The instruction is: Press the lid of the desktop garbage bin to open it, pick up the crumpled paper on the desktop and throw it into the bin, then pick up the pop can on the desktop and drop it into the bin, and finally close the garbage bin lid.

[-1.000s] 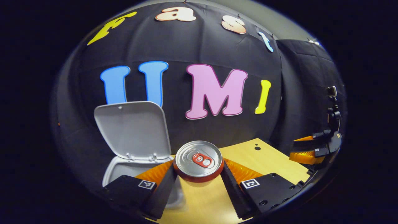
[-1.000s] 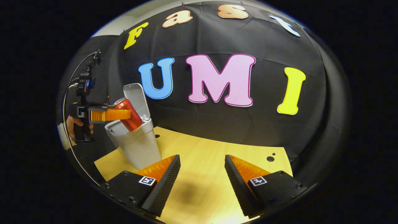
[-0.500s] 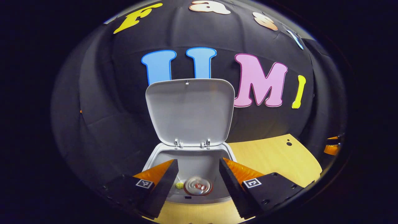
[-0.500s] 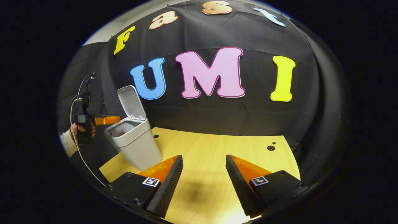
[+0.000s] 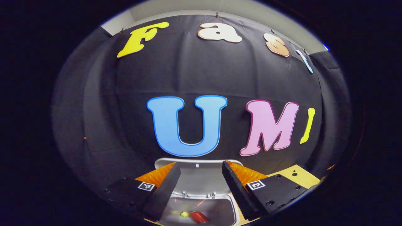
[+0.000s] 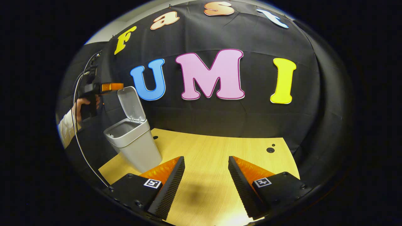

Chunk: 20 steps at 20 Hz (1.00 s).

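Left tool (image 5: 198, 183) wide open, empty, above bin (image 5: 201, 207).

Light wooden desk (image 6: 216, 157) with small dark holes (image 6: 270, 149) near its far right edge. Behind the desk, black cloth wall (image 6: 220, 119). Above the cloth, a pale strip of wall (image 5: 226, 9).

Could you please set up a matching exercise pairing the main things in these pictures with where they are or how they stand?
Things:
1. red pop can
2. hinged grey plastic lid
3. left gripper
4. right gripper

States:
A. open, over the bare wooden table
B. lying inside the grey plastic bin
C. open, level with the lid's top edge
D. standing upright, open

Pairs: 1-B, 2-D, 3-C, 4-A
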### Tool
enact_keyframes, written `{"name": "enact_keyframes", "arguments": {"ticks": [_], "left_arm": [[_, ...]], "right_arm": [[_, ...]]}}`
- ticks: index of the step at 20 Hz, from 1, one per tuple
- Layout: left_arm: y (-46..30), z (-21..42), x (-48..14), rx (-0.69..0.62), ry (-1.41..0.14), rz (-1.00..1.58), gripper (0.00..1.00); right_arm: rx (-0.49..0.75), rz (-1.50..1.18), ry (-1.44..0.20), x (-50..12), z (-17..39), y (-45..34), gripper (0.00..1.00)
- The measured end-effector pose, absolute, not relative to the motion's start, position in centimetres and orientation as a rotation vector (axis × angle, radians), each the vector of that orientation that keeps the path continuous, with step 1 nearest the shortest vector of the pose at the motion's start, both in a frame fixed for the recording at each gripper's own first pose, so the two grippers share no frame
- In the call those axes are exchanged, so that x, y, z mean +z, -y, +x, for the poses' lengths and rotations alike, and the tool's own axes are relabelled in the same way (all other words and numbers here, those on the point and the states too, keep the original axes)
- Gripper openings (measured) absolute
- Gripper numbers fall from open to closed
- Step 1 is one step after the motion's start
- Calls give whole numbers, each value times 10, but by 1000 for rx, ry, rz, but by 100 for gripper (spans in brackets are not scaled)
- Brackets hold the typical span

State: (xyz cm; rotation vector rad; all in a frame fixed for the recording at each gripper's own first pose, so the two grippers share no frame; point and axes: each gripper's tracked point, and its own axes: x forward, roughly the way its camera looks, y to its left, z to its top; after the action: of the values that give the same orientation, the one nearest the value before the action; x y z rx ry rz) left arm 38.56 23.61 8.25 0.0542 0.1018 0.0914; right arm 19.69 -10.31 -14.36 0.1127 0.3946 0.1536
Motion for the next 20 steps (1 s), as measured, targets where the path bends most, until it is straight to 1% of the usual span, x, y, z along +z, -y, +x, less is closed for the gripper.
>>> {"name": "enact_keyframes", "arguments": {"ticks": [2, 3, 4, 6, 8, 9, 10, 11, 13, 14, 17, 20], "left_arm": [[-241, 406, 106, 112, -57, 77, 90], [-237, 412, 109, 100, -48, 91, 89], [-230, 418, 103, 78, -64, 104, 90], [-228, 432, 80, 64, -150, 100, 91], [-236, 438, 51, 82, -245, 69, 93], [-241, 442, 53, 85, -229, 71, 94], [-238, 439, 55, 73, -230, 83, 94], [-235, 436, 48, 69, -260, 102, 90], [-231, 427, 39, 53, -306, 94, 92], [-232, 421, 33, 57, -344, 79, 92], [-235, 390, 21, 63, -416, 11, 93], [-232, 362, -1, 61, -498, 9, 90]], "right_arm": [[161, 140, -400, -145, 194, 96, 92], [157, 141, -401, -147, 194, 95, 92], [156, 143, -399, -147, 195, 93, 92], [160, 148, -394, -145, 194, 90, 92], [155, 139, -394, -146, 193, 93, 92], [153, 136, -395, -145, 192, 94, 92], [150, 137, -395, -146, 191, 96, 92], [147, 138, -396, -146, 189, 97, 92], [142, 139, -401, -147, 188, 98, 92], [140, 138, -402, -147, 188, 98, 92], [144, 128, -398, -147, 188, 98, 92], [154, 132, -389, -145, 188, 96, 92]]}}
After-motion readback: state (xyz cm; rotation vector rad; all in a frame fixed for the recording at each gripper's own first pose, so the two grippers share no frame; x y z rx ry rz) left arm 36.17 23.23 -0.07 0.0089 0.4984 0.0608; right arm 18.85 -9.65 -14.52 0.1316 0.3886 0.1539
